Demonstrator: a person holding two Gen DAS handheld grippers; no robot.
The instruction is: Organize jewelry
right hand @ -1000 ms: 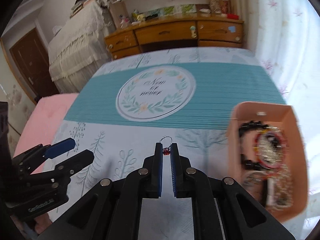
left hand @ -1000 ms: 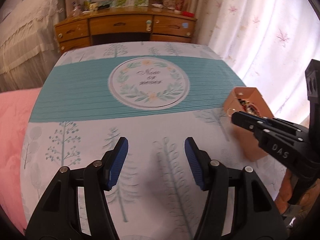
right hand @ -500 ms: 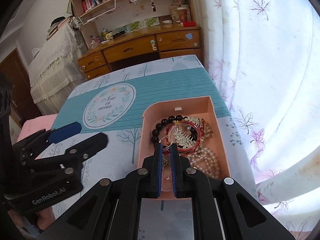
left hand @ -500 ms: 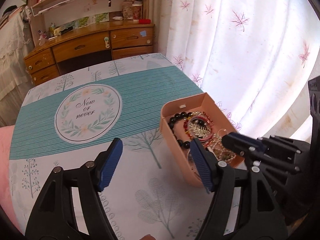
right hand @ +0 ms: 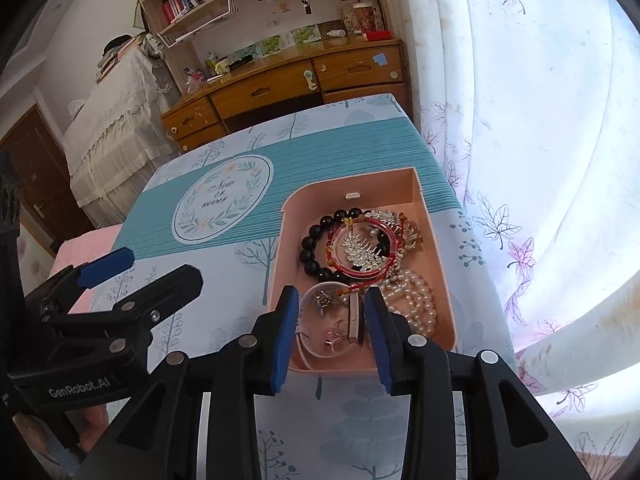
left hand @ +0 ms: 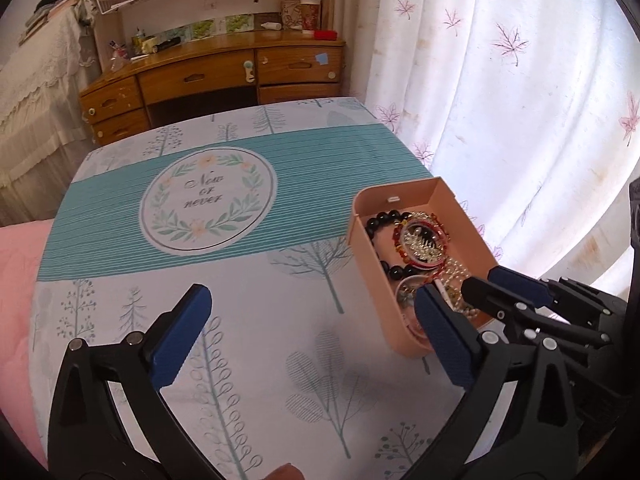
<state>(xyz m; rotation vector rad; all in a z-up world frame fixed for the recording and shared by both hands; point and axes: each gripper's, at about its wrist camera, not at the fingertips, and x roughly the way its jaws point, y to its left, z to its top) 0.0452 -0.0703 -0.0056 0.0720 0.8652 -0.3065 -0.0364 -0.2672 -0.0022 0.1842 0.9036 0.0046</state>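
A pink open box (right hand: 438, 276) (left hand: 362, 240) sits on the table's right side, full of jewelry: a black bead bracelet (right hand: 310, 248), a red bangle (right hand: 362, 270), a silver leaf comb (right hand: 360, 250), a pearl strand (right hand: 416, 300) and a small ring with a red bead (right hand: 336, 338) lying at the near end. My right gripper (right hand: 332, 332) is open and empty, just above the box's near end. My left gripper (left hand: 308, 332) is open and empty, low over the tablecloth to the left of the box. The right gripper also shows in the left wrist view (left hand: 500, 292).
The table has a tree-print cloth with a teal band and a round "Now or never" emblem (left hand: 208, 200). A white curtain (right hand: 540, 120) hangs close on the right. A wooden desk (left hand: 216, 76) stands behind the table; a pink bed edge (left hand: 16, 264) lies left.
My right gripper carried the small ring over the box, then opened; the ring now lies in the box. My left gripper stayed open and shifted a little left.
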